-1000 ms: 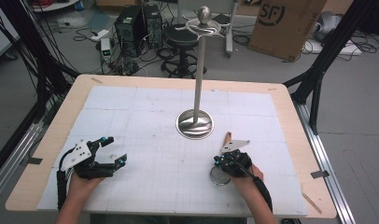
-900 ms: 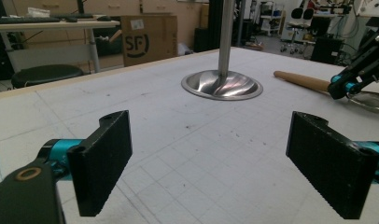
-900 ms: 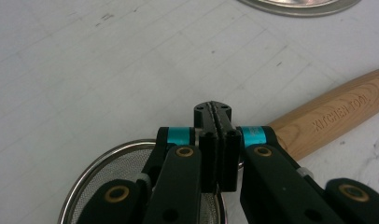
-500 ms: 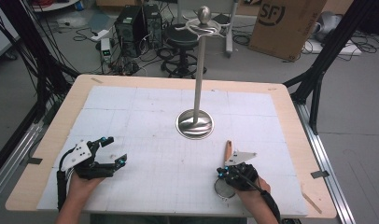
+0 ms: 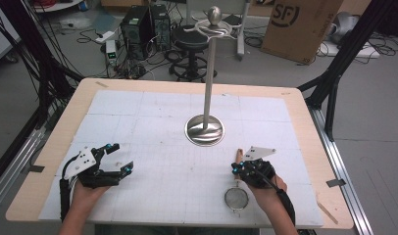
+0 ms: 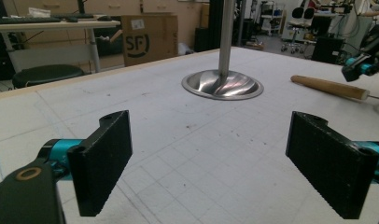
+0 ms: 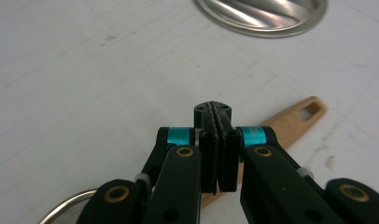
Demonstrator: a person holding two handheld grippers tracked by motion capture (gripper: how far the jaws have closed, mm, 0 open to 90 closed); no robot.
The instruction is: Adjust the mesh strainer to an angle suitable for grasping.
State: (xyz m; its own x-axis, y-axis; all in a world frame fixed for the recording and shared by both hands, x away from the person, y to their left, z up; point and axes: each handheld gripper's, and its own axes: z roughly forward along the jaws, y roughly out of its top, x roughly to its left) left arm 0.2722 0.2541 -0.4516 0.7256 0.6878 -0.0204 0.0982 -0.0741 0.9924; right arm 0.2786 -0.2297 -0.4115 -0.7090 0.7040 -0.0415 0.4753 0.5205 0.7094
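While the high view looks down on the table point(image 5: 50, 196), the left gripper point(image 5: 119, 157) rests near the front left corner with its jaws spread wide and nothing between them. The right gripper point(image 5: 240, 169) sits near the front right, directly over a small strainer point(image 5: 236, 198) whose round mesh bowl lies toward the table's front edge and whose wooden handle point(image 5: 239, 153) points toward the metal stand point(image 5: 205, 129) at the centre. The stand's pole rises from a round, shiny base to hooks at the top.

In the left gripper view, the two black jaws stand far apart over bare gridded mat point(image 6: 187, 154). The stand's base point(image 6: 222, 85) lies ahead, and the wooden handle point(image 6: 328, 87) lies well to the right, with part of the right gripper just above it.

In the right gripper view, the jaws are pressed together. The wooden handle point(image 7: 297, 116), with its hanging hole, passes beneath the jaws; whether the pads pinch it cannot be told. The strainer's rim point(image 7: 68, 205) shows at lower left, the stand's base point(image 7: 267, 14) at top.
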